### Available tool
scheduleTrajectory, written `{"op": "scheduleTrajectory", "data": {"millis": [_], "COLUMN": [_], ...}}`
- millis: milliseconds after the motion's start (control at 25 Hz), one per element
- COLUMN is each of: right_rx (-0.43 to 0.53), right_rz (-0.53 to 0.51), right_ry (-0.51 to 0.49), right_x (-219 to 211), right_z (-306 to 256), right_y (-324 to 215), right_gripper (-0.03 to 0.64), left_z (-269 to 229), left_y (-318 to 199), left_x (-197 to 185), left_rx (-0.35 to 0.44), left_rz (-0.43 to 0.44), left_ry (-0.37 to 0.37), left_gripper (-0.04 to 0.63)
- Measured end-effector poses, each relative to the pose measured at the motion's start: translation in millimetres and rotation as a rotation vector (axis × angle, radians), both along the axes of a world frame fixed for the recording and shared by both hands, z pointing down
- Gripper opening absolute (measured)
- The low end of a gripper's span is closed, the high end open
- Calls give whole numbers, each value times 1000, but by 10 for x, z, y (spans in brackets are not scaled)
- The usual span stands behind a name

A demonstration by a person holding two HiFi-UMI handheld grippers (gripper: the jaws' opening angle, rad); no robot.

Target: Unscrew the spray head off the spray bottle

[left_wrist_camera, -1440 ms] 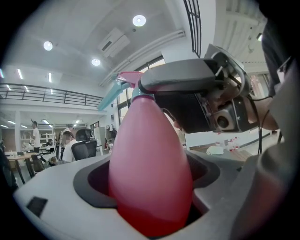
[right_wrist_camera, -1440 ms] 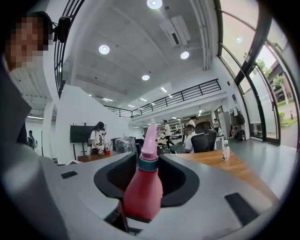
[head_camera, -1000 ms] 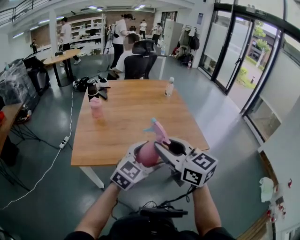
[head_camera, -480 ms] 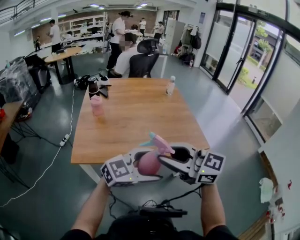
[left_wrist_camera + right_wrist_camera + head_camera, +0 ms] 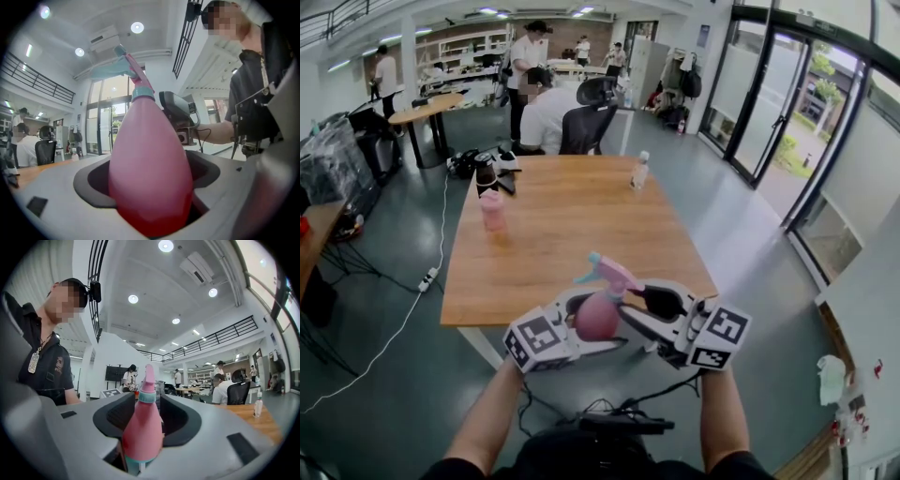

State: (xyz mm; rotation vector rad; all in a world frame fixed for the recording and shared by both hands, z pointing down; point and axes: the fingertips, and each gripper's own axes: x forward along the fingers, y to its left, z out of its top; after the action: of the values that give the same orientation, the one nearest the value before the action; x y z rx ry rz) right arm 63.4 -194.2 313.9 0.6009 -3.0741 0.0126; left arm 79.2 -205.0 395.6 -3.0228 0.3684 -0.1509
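My right fingers (image 5: 211,427) have just been spreading and now stand released, their dark pads clear of the spray bottle (image 5: 150,178) on both sides. I take that as letting go to reset my wrist for another twist, since the spray head (image 5: 149,376) still sits on its teal collar (image 5: 145,398). My left fingers (image 5: 61,197) are clenched on the bottle's fat pink body, holding it head-up in the air just short of the counter (image 5: 581,225). The neck rises between my right fingers, with the collar level with the pads' top edge.
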Motion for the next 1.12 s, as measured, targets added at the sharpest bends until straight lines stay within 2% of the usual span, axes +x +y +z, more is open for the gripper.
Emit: {"op": "scheduleTrajectory", "data": {"millis": [200, 400, 680, 840, 1120], "right_rx": [-14, -15, -112, -130, -143], "right_rz": [117, 258, 420, 422, 476], "right_ry": [-18, 28, 39, 52, 65], "right_x": [76, 45, 12, -43, -46], "right_z": [-38, -23, -3, -8, 71], "right_y": [-79, -205, -337, -302, -423], "right_gripper": [170, 170, 169, 158, 147], "left_z": [10, 61, 100, 113, 177], "left_y": [-221, -406, -582, -584, -552], "left_x": [-22, -32, -79, -75, -59], "left_rx": [27, 33, 63, 63, 57], "left_rz": [-158, -281, -431, -456, -446], "left_ry": [-35, -52, -77, -86, -94], "left_gripper": [433, 433, 433, 433, 433]}}
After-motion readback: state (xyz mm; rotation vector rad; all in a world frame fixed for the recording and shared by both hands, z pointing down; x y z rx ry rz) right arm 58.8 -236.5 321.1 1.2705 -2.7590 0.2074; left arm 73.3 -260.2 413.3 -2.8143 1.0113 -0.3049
